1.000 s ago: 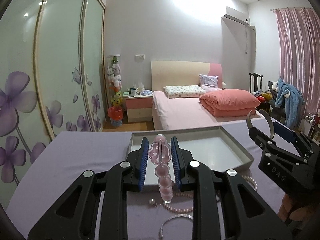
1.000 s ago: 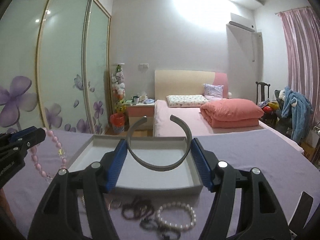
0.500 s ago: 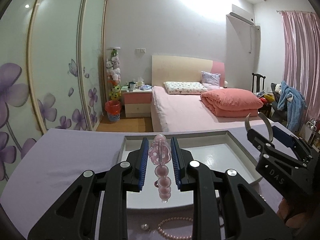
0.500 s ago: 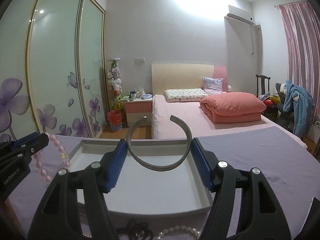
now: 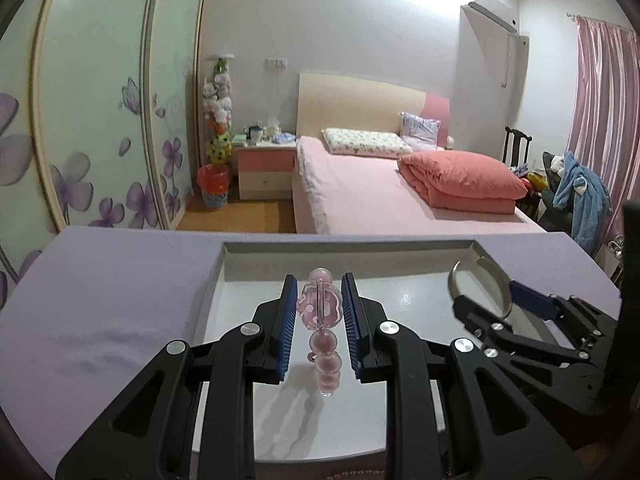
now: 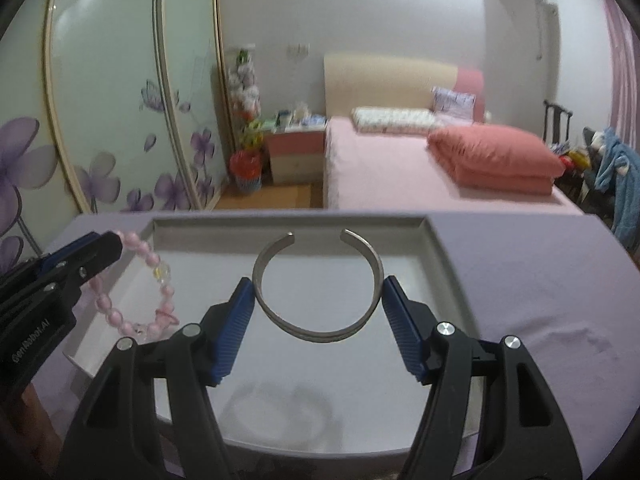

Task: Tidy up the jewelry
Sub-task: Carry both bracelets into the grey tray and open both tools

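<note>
My left gripper (image 5: 319, 312) is shut on a pink bead bracelet (image 5: 320, 312), which hangs above the left part of the white tray (image 5: 256, 256). In the right wrist view the bracelet (image 6: 154, 272) dangles from the left gripper (image 6: 108, 246) over the tray's left side. My right gripper (image 6: 318, 300) is shut on a silver open cuff bangle (image 6: 318, 330) and holds it above the middle of the tray (image 6: 436, 240). The left wrist view shows the bangle (image 5: 480, 284) and the right gripper (image 5: 508, 300) over the tray's right side.
The tray sits on a purple cloth-covered table (image 5: 100, 300). Beyond the table's far edge lie a pink bed (image 5: 380, 196), a nightstand (image 5: 264, 168) and a floral wardrobe (image 5: 80, 120). A chair with clothes (image 5: 576, 192) stands at the right.
Both grippers moved forward and down over the tray, carrying the bracelet and the bangle. The loose jewelry near the table's front edge has dropped out of view.
</note>
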A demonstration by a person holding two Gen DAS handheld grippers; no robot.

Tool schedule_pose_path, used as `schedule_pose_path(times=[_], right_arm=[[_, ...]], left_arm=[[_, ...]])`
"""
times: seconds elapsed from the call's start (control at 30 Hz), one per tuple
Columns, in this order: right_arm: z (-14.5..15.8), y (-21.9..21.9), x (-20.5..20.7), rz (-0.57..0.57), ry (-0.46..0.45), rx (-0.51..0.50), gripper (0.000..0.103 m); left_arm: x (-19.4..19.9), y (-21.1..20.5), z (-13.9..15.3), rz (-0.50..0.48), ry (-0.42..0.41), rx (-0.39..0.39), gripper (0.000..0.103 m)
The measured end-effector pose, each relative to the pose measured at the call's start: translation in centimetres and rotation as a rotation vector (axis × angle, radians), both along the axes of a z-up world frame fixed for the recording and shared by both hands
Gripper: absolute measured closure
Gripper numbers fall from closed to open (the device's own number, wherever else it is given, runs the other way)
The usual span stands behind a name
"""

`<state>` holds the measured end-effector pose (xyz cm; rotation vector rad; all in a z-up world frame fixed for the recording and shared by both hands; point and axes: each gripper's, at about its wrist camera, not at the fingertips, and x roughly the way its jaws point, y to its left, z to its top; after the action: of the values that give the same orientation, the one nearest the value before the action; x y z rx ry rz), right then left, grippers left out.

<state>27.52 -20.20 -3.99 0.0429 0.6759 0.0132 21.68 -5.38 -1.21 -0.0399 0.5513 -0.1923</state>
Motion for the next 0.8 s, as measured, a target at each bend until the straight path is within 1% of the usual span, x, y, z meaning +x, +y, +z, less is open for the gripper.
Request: schedule_pose_path(times=[0.23,0.3,0.37,0.43,0.57,0.7,0.8], right_arm=[[-2.2,0.6,1.4,0.004,0.114,0.002,0.038],[-2.3,0.5,1.2,0.001,0.125,0.013,0.037],[-1.9,0.4,0.7,-0.008,0.103,0.015,0.034],[-1.2,0.2,0.2,-0.015,0.078,0.018,0.034],[0.0,-0.6,-1.0,-0.032,0.046,0.025,0.034],[1.3,-1.1,-2.4,-0.036,0.018,0.019,0.034],[2.3,-1.2,-3.8,-0.035,-0.005,0.013,0.034]], left_arm=[[0.7,0.2,-0.6,-0.008,0.043,-0.008,0.079],[0.8,0.6,-0.5,-0.007,0.043,-0.015,0.078],[1.0,1.1,0.1,0.0,0.038,-0.026,0.076],[1.0,1.8,0.7,0.014,0.027,-0.037,0.074],[0.4,3.2,1.8,0.048,0.008,-0.053,0.074],[-0.6,4.2,2.6,0.069,-0.005,-0.052,0.074],[-2.1,4.9,3.1,0.074,-0.015,-0.05,0.074]])
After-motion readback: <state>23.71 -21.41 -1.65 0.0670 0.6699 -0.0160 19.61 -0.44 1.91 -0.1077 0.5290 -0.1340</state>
